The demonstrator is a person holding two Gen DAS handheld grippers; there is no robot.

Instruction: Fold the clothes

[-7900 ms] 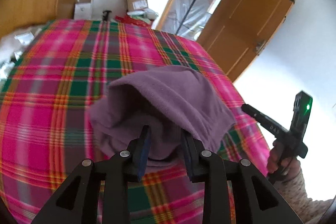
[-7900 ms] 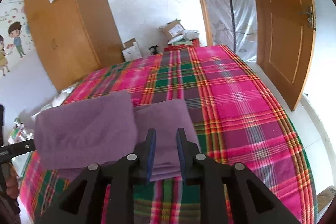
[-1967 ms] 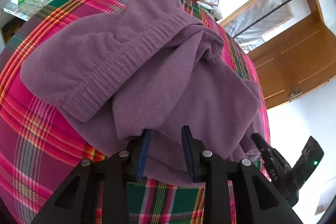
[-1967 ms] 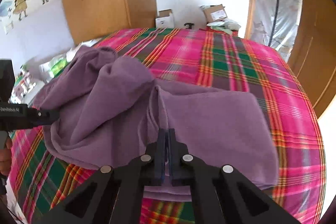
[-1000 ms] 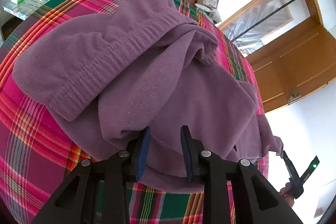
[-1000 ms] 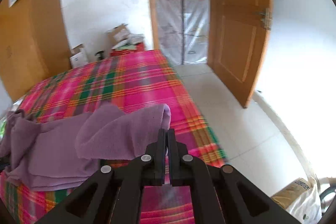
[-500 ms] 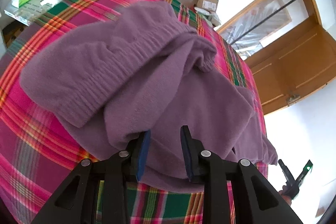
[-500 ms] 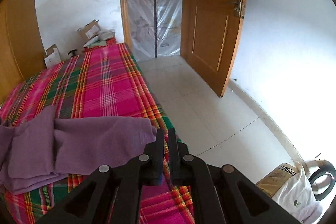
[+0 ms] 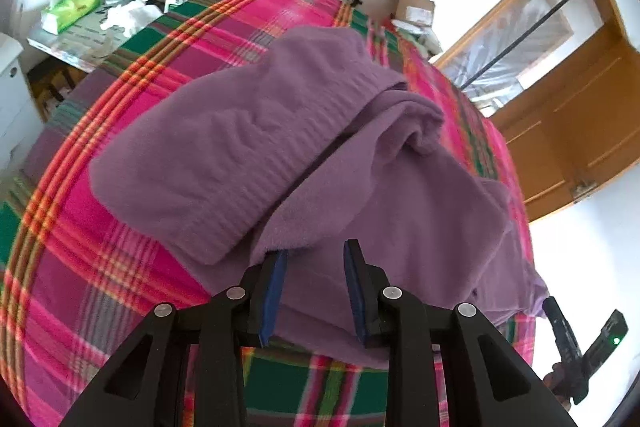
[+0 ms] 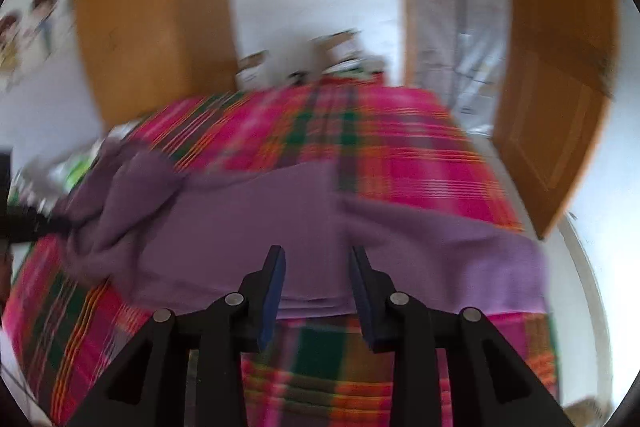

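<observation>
The bed point(image 9: 120, 267) fills most of both views, spread with a plaid cover in pink, green and orange. In the right wrist view, which is blurred, its far end runs toward a wooden wardrobe point(image 10: 152, 15) on the left and an open wooden door point(image 10: 560, 75) on the right, with cardboard boxes point(image 10: 336, 43) at the foot of the white wall between them.

On the near half of the bed lies the purple garment point(image 9: 280, 147), a soft fleece piece. In the left wrist view its ribbed, gathered band is folded over on the left, a rumpled fold rises at the middle, and a flatter layer stretches to the right as far as the bed's right edge. In the right wrist view the same cloth point(image 10: 248, 227) lies bunched at the left and flat toward the near right corner.

Beyond the bed's far left side sits a cluttered low surface with white bags and a green tissue pack point(image 9: 72, 7).

The left claw point(image 9: 314, 291) pinches a fold of the garment: the cloth's edge drapes over the left finger and fills the gap between the blue pads.

The right claw point(image 10: 318, 291) is opening, its fingers spread over the garment's near edge, with no cloth pressed between them. In the left wrist view it shows at the lower right point(image 9: 576, 355), a green light on its body.
</observation>
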